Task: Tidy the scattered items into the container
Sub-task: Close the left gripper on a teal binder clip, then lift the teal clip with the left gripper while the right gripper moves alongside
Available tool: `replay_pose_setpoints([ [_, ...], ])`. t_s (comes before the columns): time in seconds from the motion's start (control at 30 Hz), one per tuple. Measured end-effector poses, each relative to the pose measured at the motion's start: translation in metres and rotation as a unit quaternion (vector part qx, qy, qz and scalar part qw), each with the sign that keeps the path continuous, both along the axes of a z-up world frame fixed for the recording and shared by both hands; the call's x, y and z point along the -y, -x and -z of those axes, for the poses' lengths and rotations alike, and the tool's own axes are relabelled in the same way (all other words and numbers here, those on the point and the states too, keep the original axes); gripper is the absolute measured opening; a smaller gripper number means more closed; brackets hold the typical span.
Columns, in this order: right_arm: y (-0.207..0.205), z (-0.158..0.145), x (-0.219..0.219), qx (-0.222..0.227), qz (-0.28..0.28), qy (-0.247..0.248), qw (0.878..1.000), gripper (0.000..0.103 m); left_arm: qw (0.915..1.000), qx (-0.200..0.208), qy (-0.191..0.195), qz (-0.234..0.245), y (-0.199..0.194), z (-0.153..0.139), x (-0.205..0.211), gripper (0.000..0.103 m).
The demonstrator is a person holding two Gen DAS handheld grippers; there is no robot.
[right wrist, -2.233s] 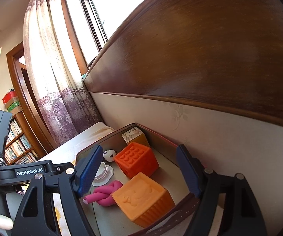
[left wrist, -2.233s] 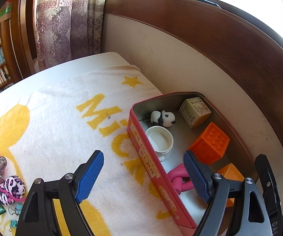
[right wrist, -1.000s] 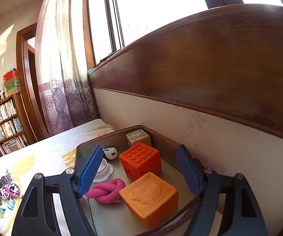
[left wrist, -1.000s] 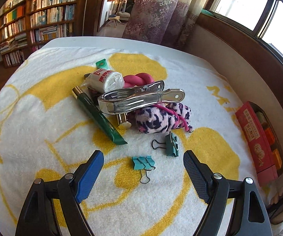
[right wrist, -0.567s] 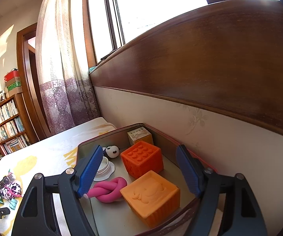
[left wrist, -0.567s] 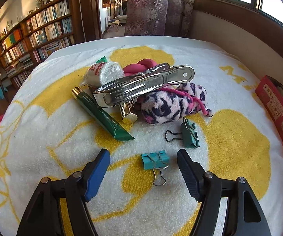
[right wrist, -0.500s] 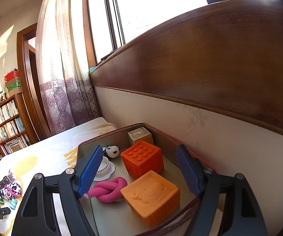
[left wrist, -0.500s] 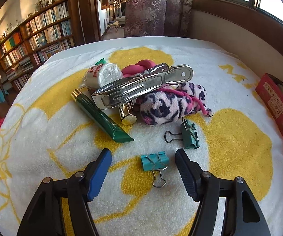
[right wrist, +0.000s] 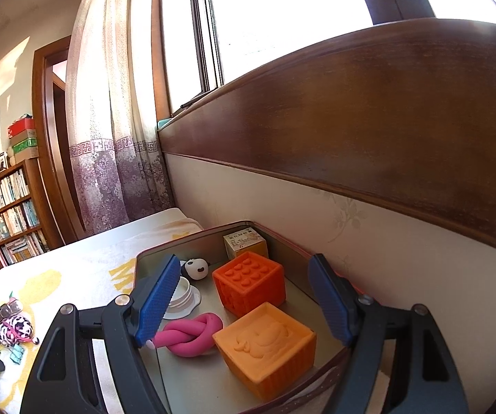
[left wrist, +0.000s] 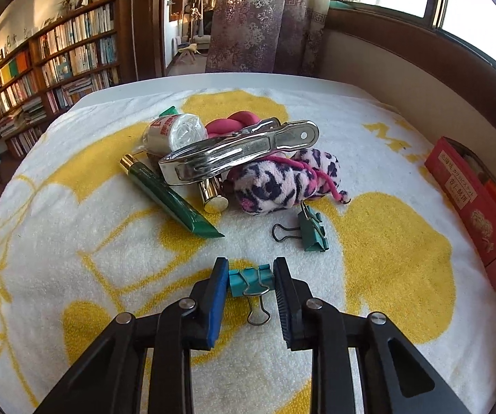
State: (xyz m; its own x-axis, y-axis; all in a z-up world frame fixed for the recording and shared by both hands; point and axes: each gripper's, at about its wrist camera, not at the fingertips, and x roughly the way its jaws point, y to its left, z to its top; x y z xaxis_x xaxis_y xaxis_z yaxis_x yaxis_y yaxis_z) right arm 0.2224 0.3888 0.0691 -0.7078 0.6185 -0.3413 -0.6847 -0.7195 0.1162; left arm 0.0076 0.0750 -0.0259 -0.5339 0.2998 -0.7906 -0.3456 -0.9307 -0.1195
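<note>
Left gripper (left wrist: 250, 281) has come in from wide open; jaws are closing on the teal clip (left wrist: 250, 280), pads at both ends of its body, clip flat on the towel (left wrist: 385, 241). Pick nearly secured; next comes the carry to the tin (right wrist: 192, 238), well off to the right. Second clip (left wrist: 311, 229), metal clamp (left wrist: 241, 151), plush (left wrist: 285, 181) and green tube (left wrist: 175, 203) lie just beyond, clear of the grasp. Right gripper (right wrist: 244, 305) hangs wide open and empty over the tin.
</note>
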Motion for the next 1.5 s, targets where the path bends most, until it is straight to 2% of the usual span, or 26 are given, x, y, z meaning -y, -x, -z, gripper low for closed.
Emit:
replay_pose_setpoints([
  [0.13, 0.008, -0.006, 0.013, 0.013, -0.036, -0.009, 0.999, 0.08, 0.9999, -0.01, -0.007, -0.011, -0.001, -0.005, 0.008, 0.028],
  [0.2, 0.019, -0.014, 0.027, 0.025, -0.115, 0.012, 0.993, 0.08, 0.9998, -0.011, -0.009, -0.015, -0.001, -0.006, 0.011, 0.028],
  [0.23, 0.026, -0.017, 0.038, 0.034, -0.164, 0.02, 0.986, 0.08, 0.9997, -0.009, -0.013, -0.016, 0.0, -0.006, 0.013, 0.028],
  [0.27, 0.036, -0.018, 0.05, 0.046, -0.222, 0.03, 0.974, 0.08, 0.9997, -0.009, -0.016, -0.017, 0.0, -0.007, 0.014, 0.028],
  [0.3, 0.047, -0.017, 0.064, 0.062, -0.287, 0.047, 0.955, 0.08, 0.9997, -0.009, -0.018, -0.017, 0.0, -0.008, 0.014, 0.028],
  [0.37, 0.071, -0.009, 0.091, 0.092, -0.397, 0.079, 0.91, 0.08, 0.9996, -0.013, -0.02, -0.016, 0.0, -0.01, 0.014, 0.028],
  [0.43, 0.094, 0.004, 0.114, 0.123, -0.463, 0.092, 0.873, 0.079, 0.9995, -0.014, -0.023, -0.017, -0.001, -0.011, 0.015, 0.028],
  [0.47, 0.104, 0.012, 0.124, 0.139, -0.485, 0.092, 0.858, 0.073, 0.9994, -0.014, -0.024, -0.017, -0.001, -0.011, 0.015, 0.028],
  [0.53, 0.122, 0.026, 0.142, 0.175, -0.515, 0.091, 0.834, 0.067, 0.9994, -0.014, -0.027, -0.019, -0.001, -0.011, 0.017, 0.028],
  [0.73, 0.15, 0.056, 0.186, 0.253, -0.564, 0.03, 0.785, 0.063, 0.9993, -0.018, -0.029, -0.016, -0.002, -0.012, 0.013, 0.028],
  [0.83, 0.163, 0.064, 0.2, 0.273, -0.572, -0.004, 0.773, 0.063, 0.9991, -0.021, -0.031, -0.02, -0.002, -0.014, 0.014, 0.028],
  [1.0, 0.186, 0.067, 0.207, 0.278, -0.585, -0.011, 0.761, 0.063, 0.999, -0.014, -0.032, -0.026, 0.001, -0.011, 0.016, 0.028],
  [1.17, 0.2, 0.071, 0.216, 0.285, -0.6, -0.042, 0.747, 0.06, 0.9992, -0.014, -0.03, -0.021, 0.0, -0.01, 0.014, 0.028],
  [1.3, 0.211, 0.076, 0.216, 0.293, -0.617, -0.024, 0.73, 0.056, 0.9993, -0.01, -0.03, -0.022, 0.001, -0.009, 0.015, 0.028],
  [1.43, 0.211, 0.075, 0.207, 0.289, -0.613, -0.002, 0.735, 0.039, 0.9993, -0.006, -0.03, -0.02, 0.002, -0.007, 0.014, 0.028],
  [1.5, 0.208, 0.075, 0.203, 0.287, -0.61, 0.009, 0.738, 0.039, 0.9994, -0.006, -0.029, -0.019, 0.001, -0.007, 0.013, 0.028],
])
